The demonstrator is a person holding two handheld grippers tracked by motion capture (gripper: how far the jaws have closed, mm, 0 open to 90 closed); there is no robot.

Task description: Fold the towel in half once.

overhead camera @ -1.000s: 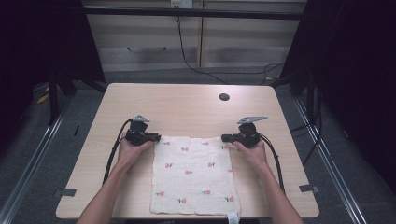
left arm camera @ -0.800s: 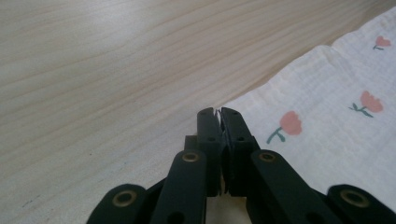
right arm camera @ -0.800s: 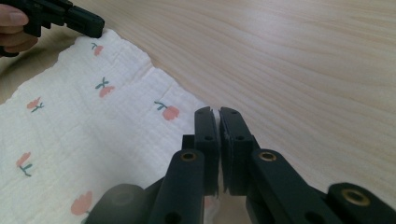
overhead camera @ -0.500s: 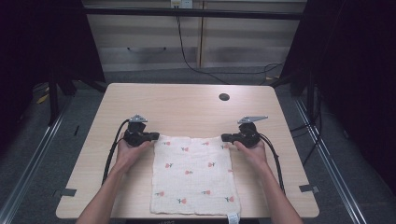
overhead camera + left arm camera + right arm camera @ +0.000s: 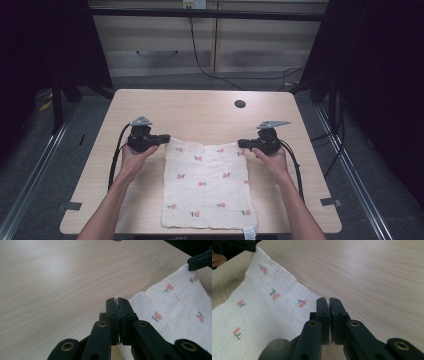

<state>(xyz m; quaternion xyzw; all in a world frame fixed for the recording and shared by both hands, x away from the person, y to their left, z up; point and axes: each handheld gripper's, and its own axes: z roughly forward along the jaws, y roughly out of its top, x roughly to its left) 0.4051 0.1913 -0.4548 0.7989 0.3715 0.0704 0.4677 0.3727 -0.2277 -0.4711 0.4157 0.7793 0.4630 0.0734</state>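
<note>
A white cloth (image 5: 207,185) printed with small red flowers lies flat on the wooden table (image 5: 200,112), reaching to its near edge. My left gripper (image 5: 167,138) is shut on the cloth's far left corner, which is raised slightly off the table. In the left gripper view a sliver of the cloth (image 5: 175,307) shows between the closed jaws of the left gripper (image 5: 117,300). My right gripper (image 5: 241,144) is shut on the far right corner. In the right gripper view the right gripper (image 5: 329,300) has its jaws closed on the cloth (image 5: 262,310).
A dark round hole (image 5: 240,104) sits in the table's far right part. Bare wood lies beyond the cloth and on both sides. Cables trail from both grippers along the forearms. A small tag (image 5: 248,232) hangs at the cloth's near right corner.
My left hand has risen a little, and the cloth's far left corner has come up with it. The right hand has stayed where it was.
</note>
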